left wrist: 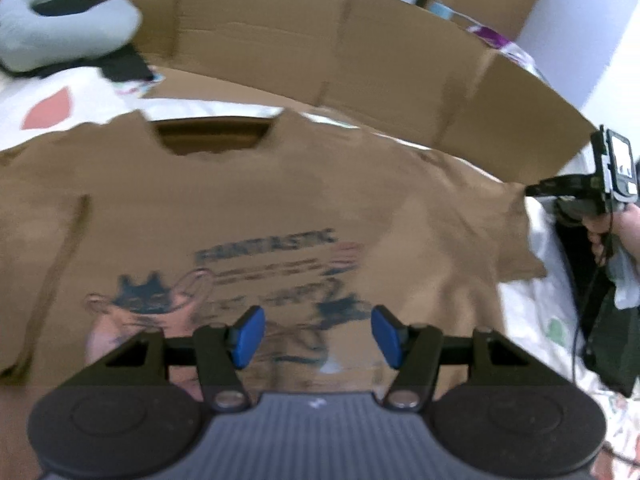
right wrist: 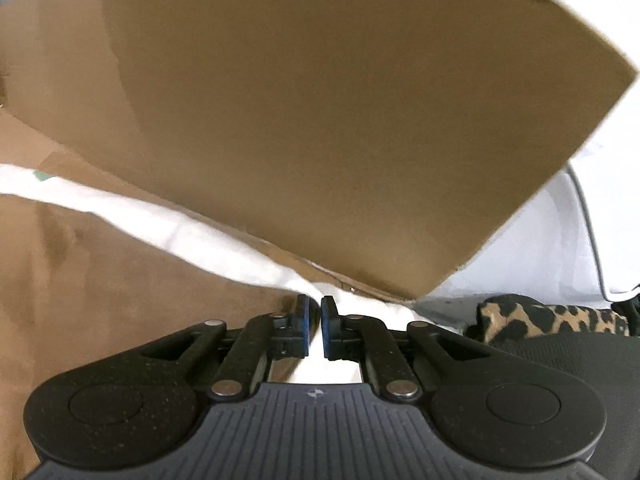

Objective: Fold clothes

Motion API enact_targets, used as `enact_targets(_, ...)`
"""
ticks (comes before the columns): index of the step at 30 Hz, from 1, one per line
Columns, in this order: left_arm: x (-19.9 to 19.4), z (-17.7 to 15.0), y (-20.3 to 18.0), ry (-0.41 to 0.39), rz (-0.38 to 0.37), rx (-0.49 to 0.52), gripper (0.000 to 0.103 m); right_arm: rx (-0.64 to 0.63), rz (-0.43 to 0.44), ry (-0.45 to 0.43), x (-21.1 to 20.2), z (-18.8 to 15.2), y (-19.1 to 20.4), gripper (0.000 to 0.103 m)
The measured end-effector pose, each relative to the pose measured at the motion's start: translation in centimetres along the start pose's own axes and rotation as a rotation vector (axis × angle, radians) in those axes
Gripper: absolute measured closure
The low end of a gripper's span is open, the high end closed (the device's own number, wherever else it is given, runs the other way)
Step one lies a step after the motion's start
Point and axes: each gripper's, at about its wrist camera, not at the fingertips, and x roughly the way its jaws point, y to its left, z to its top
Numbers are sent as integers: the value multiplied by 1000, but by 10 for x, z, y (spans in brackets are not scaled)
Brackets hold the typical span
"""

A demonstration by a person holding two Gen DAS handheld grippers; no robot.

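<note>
Nearest, hovering over the lower front of the brown T-shirt (left wrist: 240,200) with the left gripper (left wrist: 318,328), blue pads (left wrist: 250,336) standing wide apart, nothing between them and nothing touching them. Lying flat and face up beneath that gripper, spreading the dark printed lettering and cartoon figures (left wrist: 264,280) across the chest, blurred beyond the word FANTASTIC. Resting on a white patterned bedsheet (left wrist: 40,96), showing past the shirt's left shoulder and beside its right hem.

Farther out, at the shirt's right sleeve (left wrist: 500,232), meeting the sleeve's outer corner with the tip of the right gripper (left wrist: 536,190), gripped from behind by the right hand (left wrist: 612,232). Seen from the right wrist, drawing the pads of this gripper (right wrist: 314,308) almost together, leaving only a thin slit showing white sheet (right wrist: 200,232); brown cloth reaching the left pad, yet not telling clearly whether any of it is being pinched. Lying just off that gripper, away from the shirt, a leopard-print fabric (right wrist: 552,316) on a dark surface.

Beyond the shirt's neckline (left wrist: 212,136), opening toward the far side, a strip of sheet and then a large sheet of creased cardboard (left wrist: 320,48) standing tilted, running the whole width past the collar and looming over the right sleeve end (right wrist: 320,120).

Farthest, past the shirt's left shoulder, lying on the sheet against dark cloth: a pale grey U-shaped neck pillow (left wrist: 60,28).
</note>
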Motion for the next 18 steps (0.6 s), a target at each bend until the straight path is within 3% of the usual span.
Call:
enact_targets(6, 11, 4, -49, 17, -115, 67, 41, 58, 85, -10, -29, -10, -10, 90)
enact_targets(8, 15, 3, -68, 33, -152, 97, 41, 81, 116, -14, -42, -18, -14, 75)
enact_targets(10, 19, 1, -88, 53, -186, 133, 41, 103, 144, -15, -51, -27, -17, 71)
enact_targets(18, 40, -22, -128, 124, -194, 227, 39, 215, 203, 17, -77, -68, -20, 68)
